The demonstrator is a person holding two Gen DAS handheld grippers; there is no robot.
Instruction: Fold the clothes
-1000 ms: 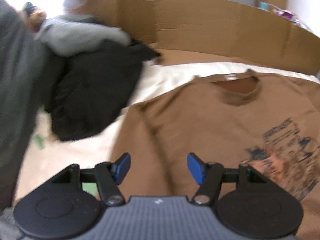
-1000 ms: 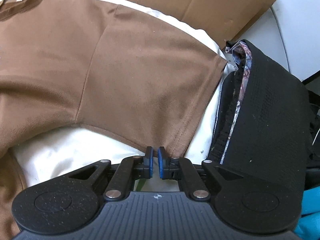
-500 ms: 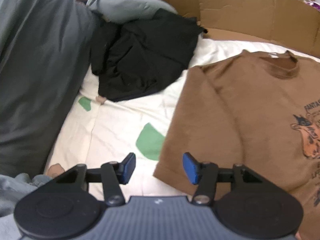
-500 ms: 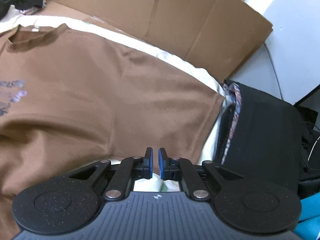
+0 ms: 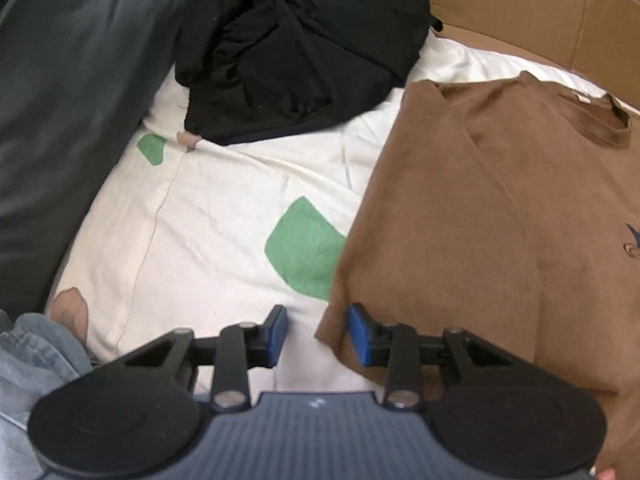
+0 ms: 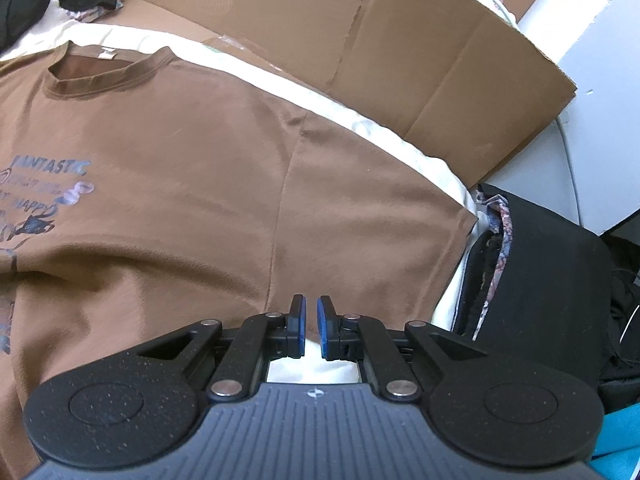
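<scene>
The brown shirt [image 5: 500, 216] lies flat, front up, on a white sheet [image 5: 208, 216] with green spots. The left tongs [image 5: 316, 334] are spread wide at the corner of its sleeve. The right tongs [image 6: 311, 330] are almost pressed together, pinching nothing, near the other sleeve.

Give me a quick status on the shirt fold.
Left claw open at brown printed T-shirt's sleeve corner. Right claw nearly shut, empty. Shirt flat, unfolded. Black crumpled garment clear.
</scene>
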